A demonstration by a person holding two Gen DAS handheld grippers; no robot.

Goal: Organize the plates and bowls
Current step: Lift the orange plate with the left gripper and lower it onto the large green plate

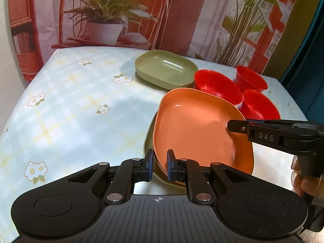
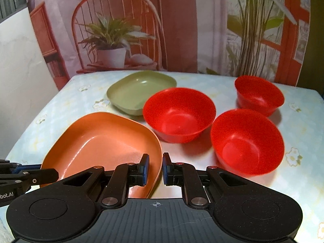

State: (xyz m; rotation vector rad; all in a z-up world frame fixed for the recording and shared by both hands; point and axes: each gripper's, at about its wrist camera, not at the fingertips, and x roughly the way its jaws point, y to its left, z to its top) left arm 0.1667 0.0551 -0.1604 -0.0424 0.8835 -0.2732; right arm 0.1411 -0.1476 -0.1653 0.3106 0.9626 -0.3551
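Observation:
An orange plate [image 1: 194, 127] is held between both grippers just above the flowered tablecloth. My left gripper [image 1: 160, 165] is shut on its near rim. My right gripper [image 1: 229, 126] comes in from the right, shut on the plate's right rim. In the right wrist view, that right gripper [image 2: 156, 167] pinches the orange plate [image 2: 105, 141] at its right edge, and the left gripper [image 2: 55, 175] clamps the left edge. An olive-green rim [image 1: 147, 137] shows under the plate's left side; whether it is gripped too I cannot tell. A green plate [image 1: 166, 68] lies farther back.
Three red bowls [image 2: 179, 114] [image 2: 247, 141] [image 2: 259, 95] stand apart on the right half of the table [image 1: 70, 105]. A printed backdrop of a chair and plants hangs behind the far edge. A hand [image 1: 303, 182] grips the right tool's handle.

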